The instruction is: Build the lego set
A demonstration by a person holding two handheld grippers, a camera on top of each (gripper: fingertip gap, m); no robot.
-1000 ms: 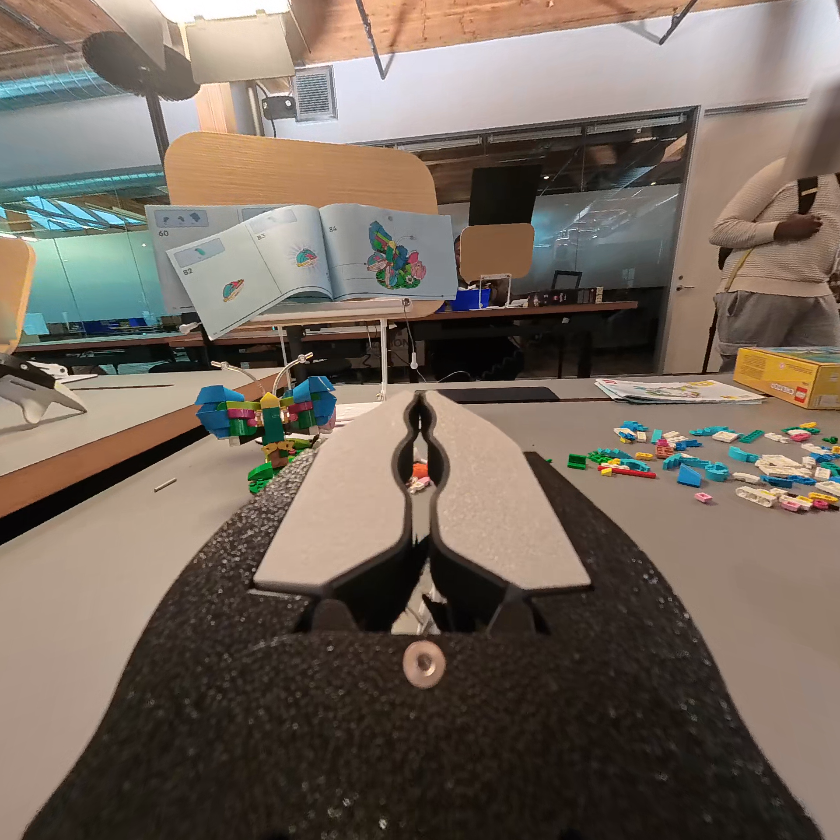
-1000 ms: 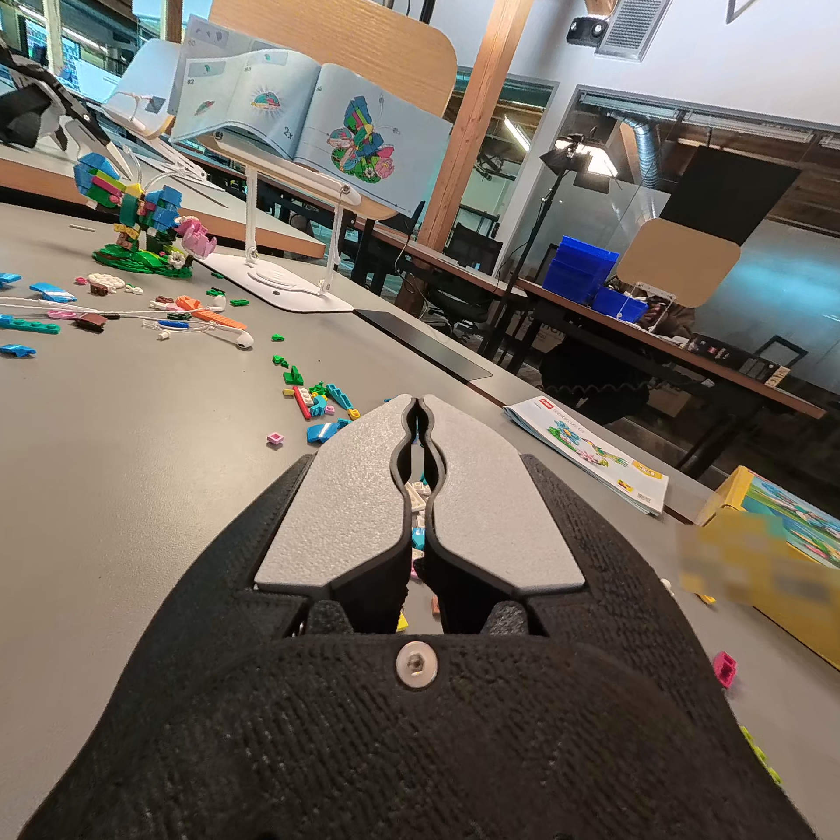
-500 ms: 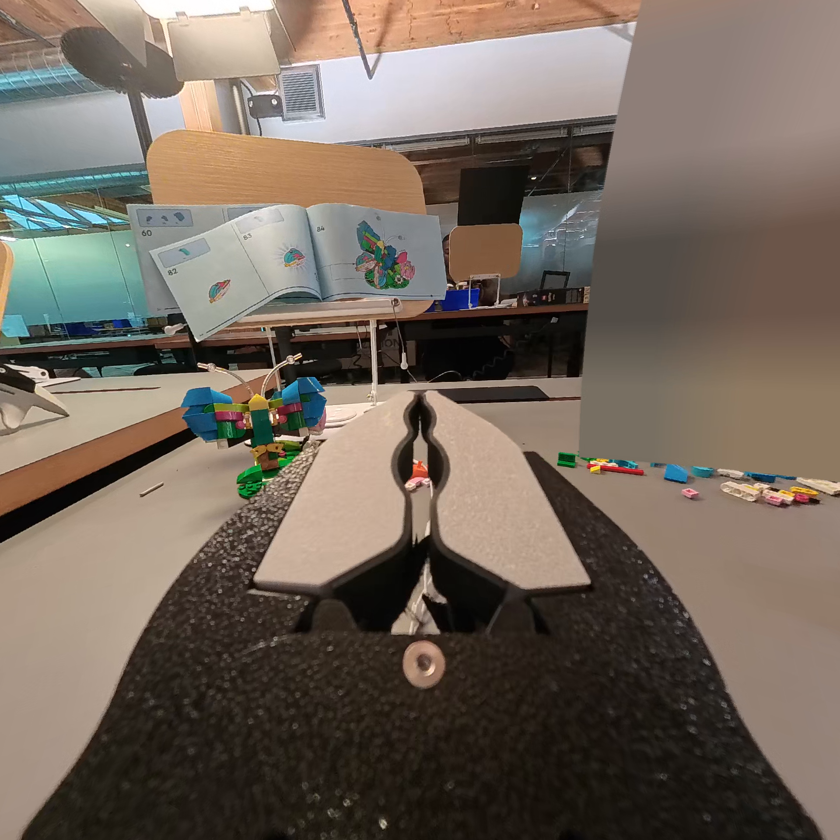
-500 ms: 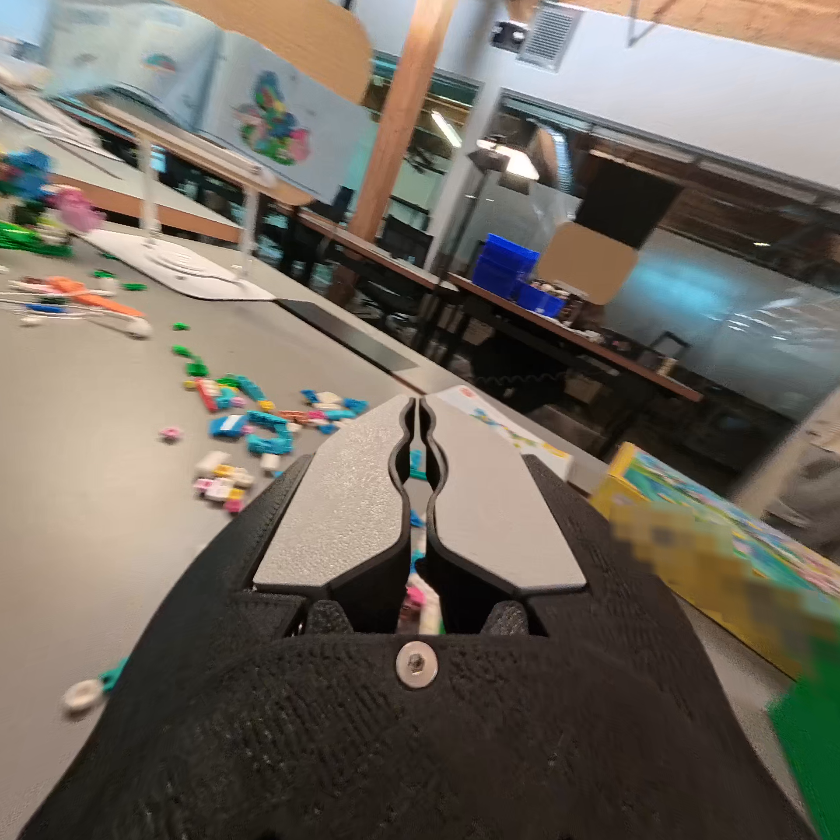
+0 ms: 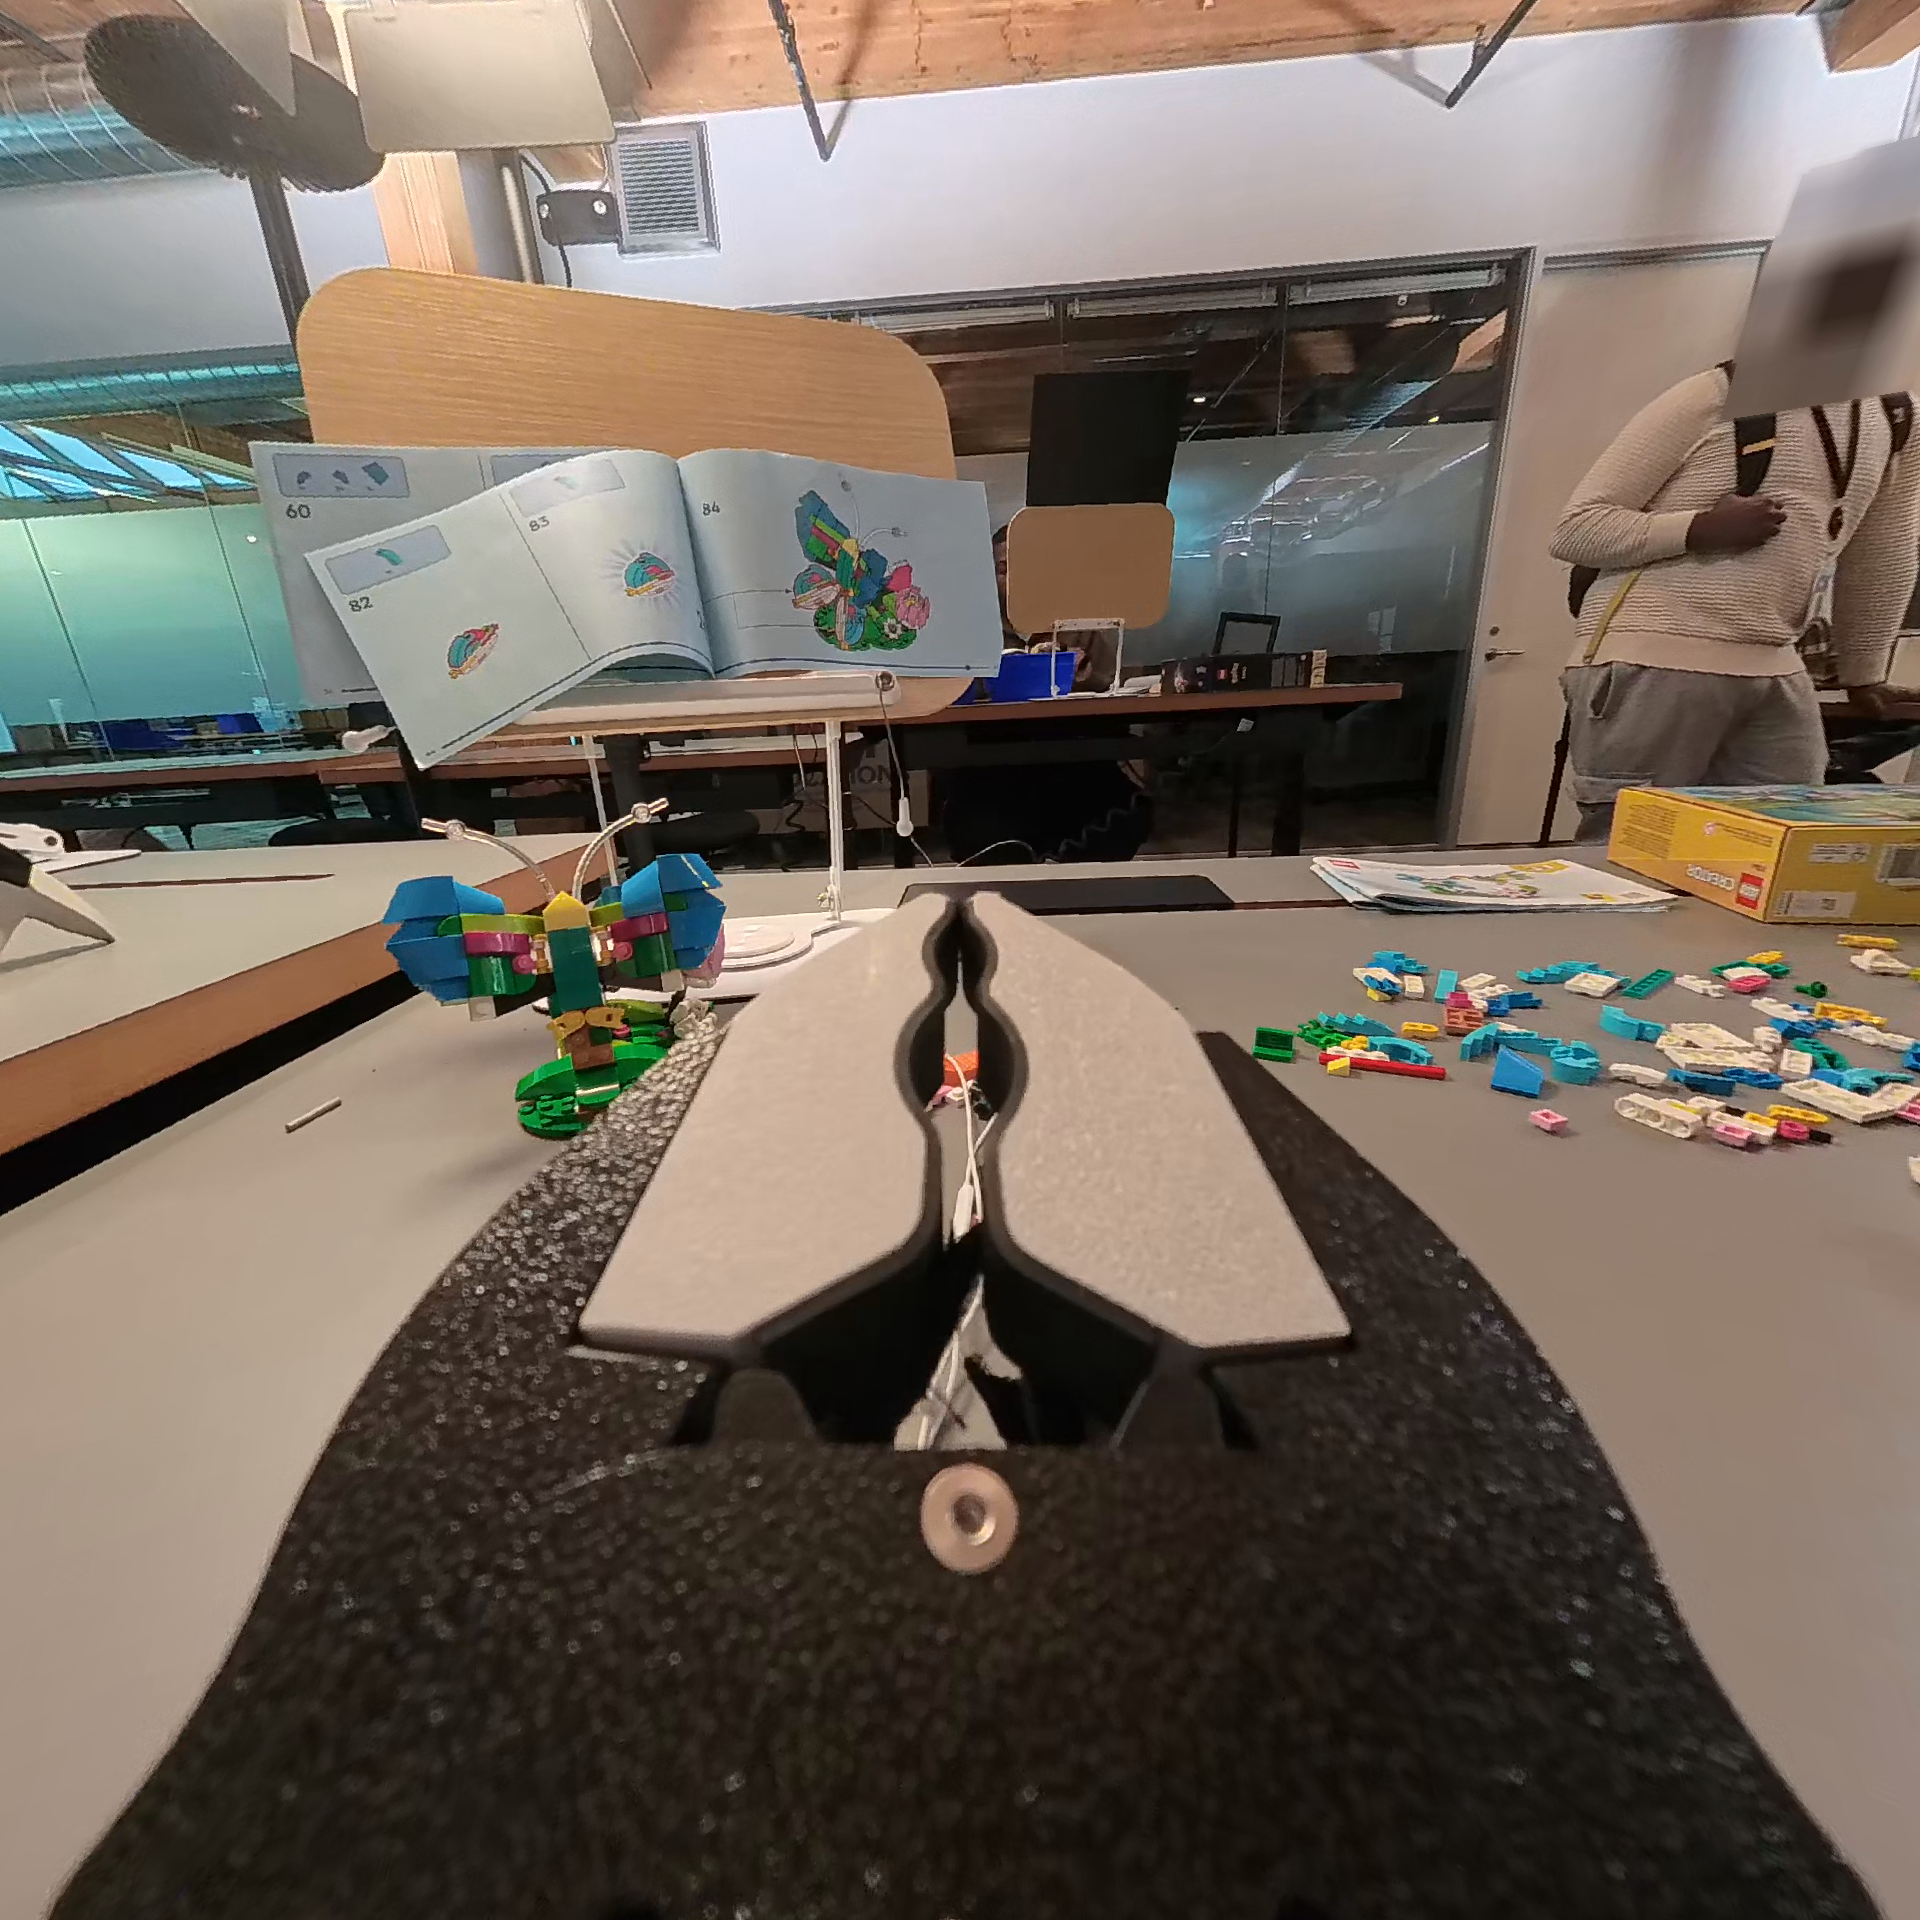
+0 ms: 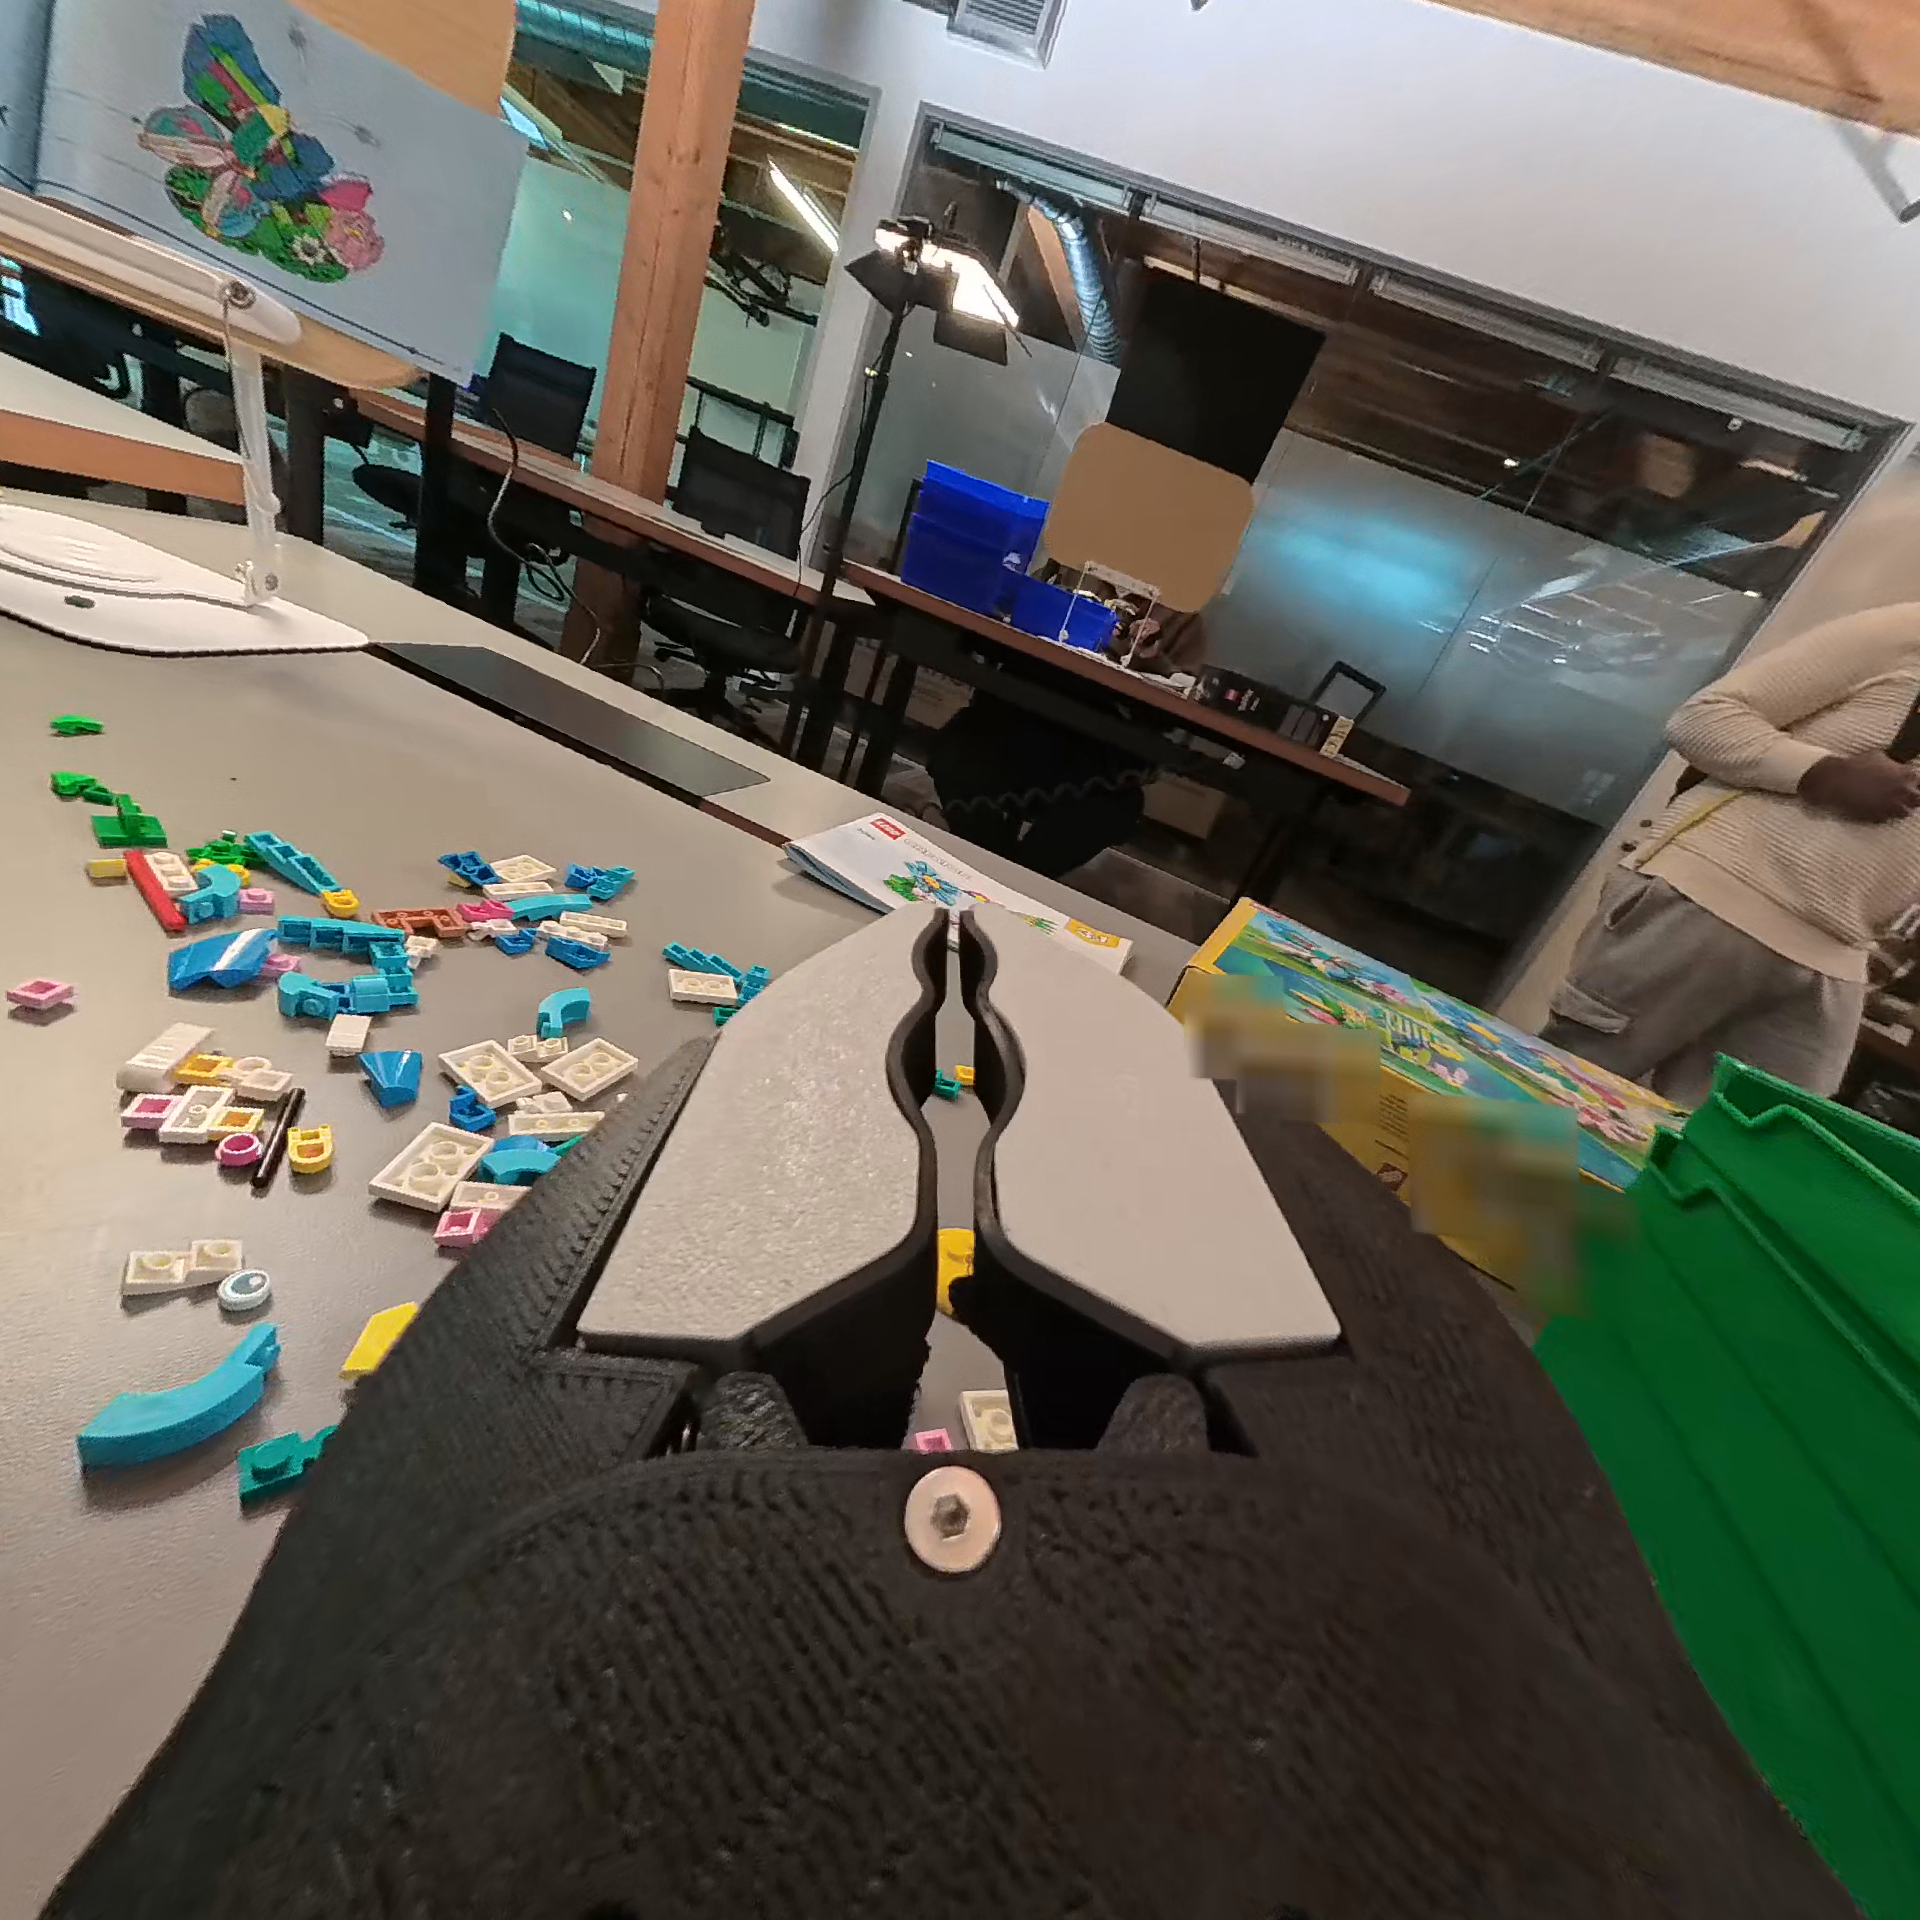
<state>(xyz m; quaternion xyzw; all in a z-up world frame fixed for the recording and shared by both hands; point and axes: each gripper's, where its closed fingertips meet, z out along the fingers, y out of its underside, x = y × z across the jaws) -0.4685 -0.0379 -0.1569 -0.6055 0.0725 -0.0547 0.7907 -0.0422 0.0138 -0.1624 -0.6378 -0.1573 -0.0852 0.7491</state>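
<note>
Two grippers are in my hands and both have their jaws pressed together with nothing between them: my left gripper (image 5: 958, 914) points low across the grey table (image 5: 208, 1299), and my right gripper (image 6: 953, 928) hangs over the scattered loose bricks (image 6: 416, 1039). Ahead and to the left of my left gripper I see the butterfly model (image 5: 556, 971) standing upright on its green base, well apart from the loose pieces spread out on the right. Behind the model, the open instruction booklet (image 5: 665, 561) rests on a white stand (image 5: 727, 707). From my right wrist view, the yellow set box (image 6: 1403, 1081) lies just past the fingertips, with a second booklet (image 6: 935, 883) flat beside it and a green bin (image 6: 1787, 1403) at the right edge. A person (image 5: 1725, 623) stands beyond the table.
</note>
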